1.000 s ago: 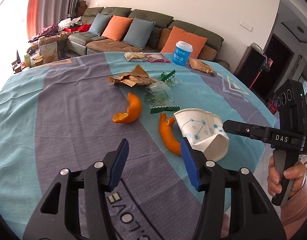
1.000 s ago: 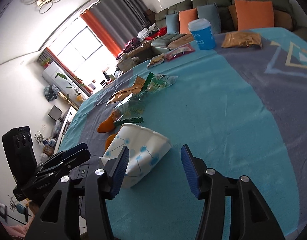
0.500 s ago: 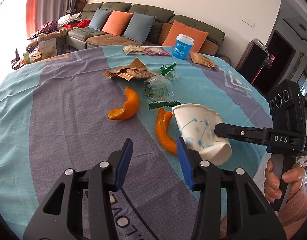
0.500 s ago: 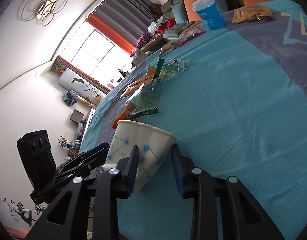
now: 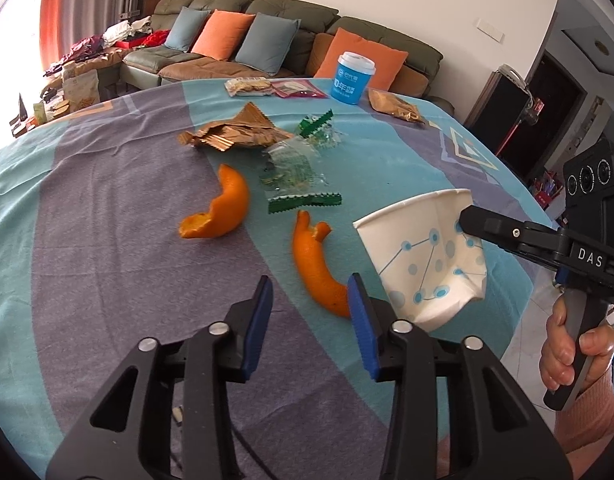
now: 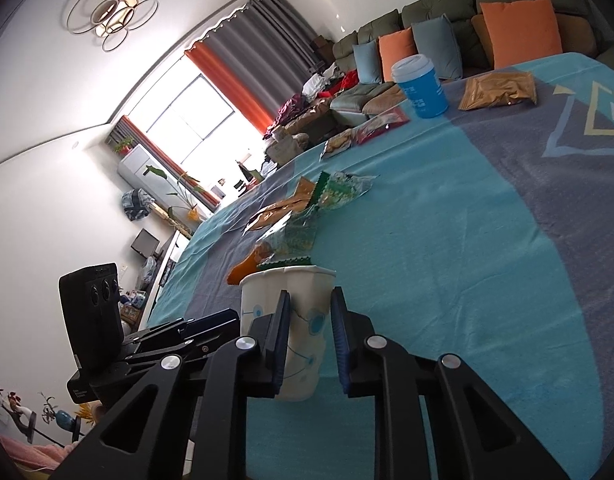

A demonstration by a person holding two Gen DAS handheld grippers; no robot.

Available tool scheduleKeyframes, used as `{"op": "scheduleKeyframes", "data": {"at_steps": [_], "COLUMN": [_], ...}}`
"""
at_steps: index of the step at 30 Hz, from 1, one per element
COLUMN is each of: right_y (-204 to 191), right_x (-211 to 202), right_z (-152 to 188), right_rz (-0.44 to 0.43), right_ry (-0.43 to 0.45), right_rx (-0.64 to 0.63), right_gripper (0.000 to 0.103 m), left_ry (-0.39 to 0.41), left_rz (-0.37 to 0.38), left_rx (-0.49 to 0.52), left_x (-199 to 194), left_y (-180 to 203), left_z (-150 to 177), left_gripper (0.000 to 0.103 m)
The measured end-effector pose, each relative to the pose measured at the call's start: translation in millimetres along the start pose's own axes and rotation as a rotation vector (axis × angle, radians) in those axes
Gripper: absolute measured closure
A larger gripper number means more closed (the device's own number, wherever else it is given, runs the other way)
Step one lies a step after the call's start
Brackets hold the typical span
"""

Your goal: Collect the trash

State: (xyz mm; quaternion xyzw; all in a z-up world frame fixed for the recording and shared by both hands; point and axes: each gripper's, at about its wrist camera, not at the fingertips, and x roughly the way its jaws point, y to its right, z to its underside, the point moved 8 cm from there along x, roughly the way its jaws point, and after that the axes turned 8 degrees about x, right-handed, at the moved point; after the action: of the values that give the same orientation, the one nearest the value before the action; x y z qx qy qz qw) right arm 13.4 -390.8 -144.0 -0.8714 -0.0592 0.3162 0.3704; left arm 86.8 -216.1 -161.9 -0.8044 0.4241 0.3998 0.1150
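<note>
- Behind the table [image 5: 87, 240] with its blue and purple cloth stands a sofa [image 5: 291, 28] with cushions.
- Right gripper [image 6: 307, 320] is closed on the crushed paper cup [image 5: 423, 256], at the near table edge.
- Left gripper [image 5: 309, 312] is open and holds nothing; the nearer orange peel [image 5: 317, 268] lies just before its fingers.
- Two orange peels are there; the second [image 5: 223, 210] lies further left.
- Beyond them: green wrappers [image 5: 299, 176], a brown wrapper [image 5: 235, 134], a blue lidded cup [image 5: 351, 78].
- From the right wrist view, the cup hides most of the peels.

Pretty bright daylight all round, pouring in from the window [image 6: 187, 120], which is totally blown out. Heavy fisheye bending with dark corners, but the tabletop [image 5: 107, 240] stays sharp with soft shadows.
</note>
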Motion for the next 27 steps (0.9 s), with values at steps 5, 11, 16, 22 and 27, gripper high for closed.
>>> {"op": "scheduleKeyframes", "data": {"at_steps": [5,11,16,22,27], "right_y": [-0.6,-0.1,-4.2,-12.6,-23.6], "right_x": [-3.7,-3.9,-3.9,-2.4,5.6], "right_z": [-5.6,-9.3,-9.8,-11.3,-9.6], "right_rz": [0.009,0.008,-0.001,-0.016,-0.031], "right_ry": [0.019,0.028,0.030,0.036,0.024], "right_rx": [-0.013,-0.019,-0.023,-0.035,-0.053], "right_gripper": [0.085,0.085,0.085,0.085,0.085], "left_ry": [-0.016,-0.018,-0.008,0.023,0.055], "left_rz": [0.033,0.065,0.034,-0.016,-0.055], "left_rx": [-0.025,-0.055,-0.047,-0.044,-0.061], "left_x": [6.7,9.4,5.4,-12.0,-33.5], "left_y": [2.3,4.3,5.4,-1.0,-13.5], "left_z": [-3.1,-3.6,-3.0,-1.9,2.1], "left_gripper": [0.072,0.082,0.085,0.088,0.089]}}
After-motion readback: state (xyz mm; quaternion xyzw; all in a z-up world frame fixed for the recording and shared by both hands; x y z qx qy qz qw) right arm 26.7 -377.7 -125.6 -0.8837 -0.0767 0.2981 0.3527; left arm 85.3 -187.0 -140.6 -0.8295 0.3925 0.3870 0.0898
